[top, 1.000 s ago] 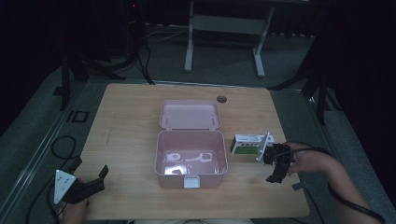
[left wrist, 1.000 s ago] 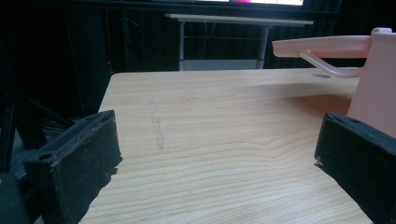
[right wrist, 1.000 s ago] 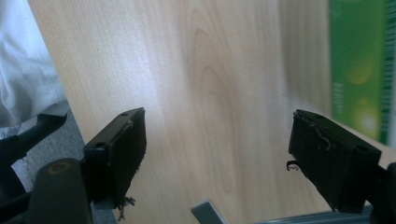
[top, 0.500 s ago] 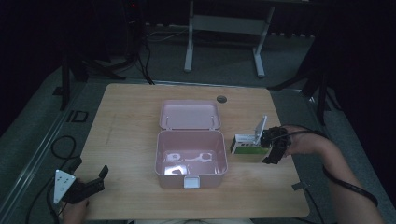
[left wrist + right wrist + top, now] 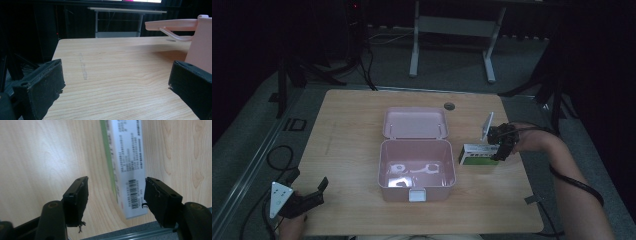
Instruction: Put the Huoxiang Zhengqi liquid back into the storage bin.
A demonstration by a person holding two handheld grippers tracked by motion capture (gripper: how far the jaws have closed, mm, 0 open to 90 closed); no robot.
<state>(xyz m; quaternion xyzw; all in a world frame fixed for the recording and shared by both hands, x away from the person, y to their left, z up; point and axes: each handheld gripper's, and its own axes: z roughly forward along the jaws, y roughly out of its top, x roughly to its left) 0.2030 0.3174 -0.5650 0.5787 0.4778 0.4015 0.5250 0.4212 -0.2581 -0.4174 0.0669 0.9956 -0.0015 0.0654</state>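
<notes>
A white and green carton [image 5: 477, 154] lies flat on the wooden table [image 5: 342, 150], just right of an open pink box [image 5: 384, 170]. My right gripper [image 5: 501, 150] hangs over the carton's right end, pointing down. In the right gripper view the carton [image 5: 127, 157] lies between the two jaws of the right gripper [image 5: 116, 188]; the jaws have just been closing, a gap is left at one pad, so it is open. My left gripper [image 5: 309, 177] rests at the table's front left corner, open and holding nothing [image 5: 116, 75].
The pink box has its lid [image 5: 414, 122] folded back flat behind it and holds white items [image 5: 412, 170]. Its side wall [image 5: 200, 45] shows at the right of the left gripper view. A round hole [image 5: 449, 106] sits near the table's far edge. A cable trails along the right forearm.
The right gripper has moved away from the person, from the near right of the carton to over its right end, and its jaws have narrowed. The left gripper stayed put.
</notes>
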